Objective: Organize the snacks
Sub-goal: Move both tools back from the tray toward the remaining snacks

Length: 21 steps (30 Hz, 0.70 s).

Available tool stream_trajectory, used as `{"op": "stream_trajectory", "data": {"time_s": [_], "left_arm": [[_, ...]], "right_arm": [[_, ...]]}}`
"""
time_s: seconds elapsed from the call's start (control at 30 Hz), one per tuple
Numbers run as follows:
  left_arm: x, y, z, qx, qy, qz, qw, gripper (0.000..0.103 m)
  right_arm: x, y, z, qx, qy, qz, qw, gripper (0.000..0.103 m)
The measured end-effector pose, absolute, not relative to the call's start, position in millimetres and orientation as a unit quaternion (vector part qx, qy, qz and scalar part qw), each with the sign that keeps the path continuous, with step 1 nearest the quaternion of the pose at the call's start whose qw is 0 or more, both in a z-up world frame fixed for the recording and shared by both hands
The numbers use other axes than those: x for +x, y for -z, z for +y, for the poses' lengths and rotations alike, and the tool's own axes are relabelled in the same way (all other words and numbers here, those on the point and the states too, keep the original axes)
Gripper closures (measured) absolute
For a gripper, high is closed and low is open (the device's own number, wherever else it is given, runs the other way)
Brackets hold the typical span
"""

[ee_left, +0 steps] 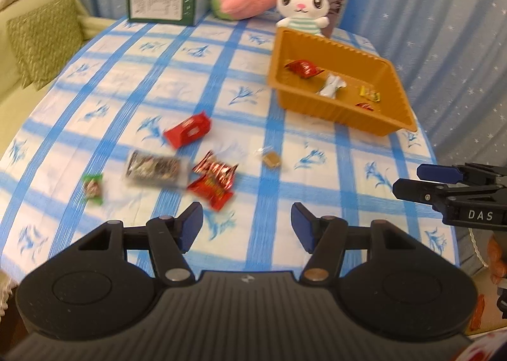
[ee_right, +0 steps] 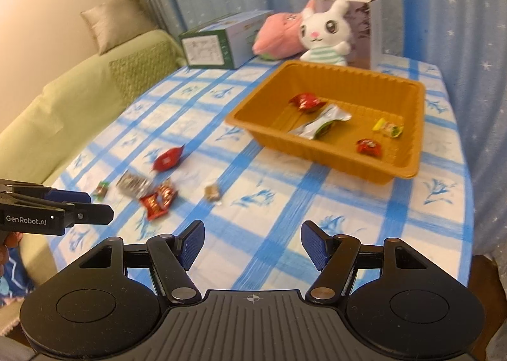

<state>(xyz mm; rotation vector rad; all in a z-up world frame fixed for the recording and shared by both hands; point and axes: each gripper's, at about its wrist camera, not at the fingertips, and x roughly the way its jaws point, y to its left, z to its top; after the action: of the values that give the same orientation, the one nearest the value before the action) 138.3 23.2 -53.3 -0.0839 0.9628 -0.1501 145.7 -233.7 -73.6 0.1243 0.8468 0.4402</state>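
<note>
Left black two-finger gripper with blue pads [ee_left: 247,228] hovers level, jaws spread wide, nothing between them. Right black two-finger gripper with blue pads [ee_right: 253,242] alongside, also gaping wide and carrying nothing.

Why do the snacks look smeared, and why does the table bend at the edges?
Left wrist view: the loose wrappers, like the red rectangular packet, are streaked, probably by motion blur, while the left gripper stays sharp. Right wrist view: the orange plastic tray is soft-edged, and the fisheye lens curves the blue-checked tablecloth.
</note>
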Motion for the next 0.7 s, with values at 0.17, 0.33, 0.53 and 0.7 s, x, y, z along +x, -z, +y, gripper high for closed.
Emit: {"op": "stream_trajectory", "data": {"time_s": [0.17,0.33,0.53,0.7], "left_arm": [[125,60,36,-0.050,0.050,0.467,0.882,0.044],[119,65,51,-0.059,0.023,0.469,0.881,0.044],[113,70,71,-0.067,-0.008,0.470,0.880,0.044],[111,74,88,-0.075,-0.029,0.471,0.879,0.044]], "right_arm": [[145,81,-222,0.051,-0.231,0.415,0.879,0.036],[148,90,-208,0.037,-0.246,0.419,0.873,0.036],[154,102,-190,0.024,-0.264,0.423,0.866,0.036],[163,111,-177,0.016,-0.275,0.423,0.863,0.036]]}}
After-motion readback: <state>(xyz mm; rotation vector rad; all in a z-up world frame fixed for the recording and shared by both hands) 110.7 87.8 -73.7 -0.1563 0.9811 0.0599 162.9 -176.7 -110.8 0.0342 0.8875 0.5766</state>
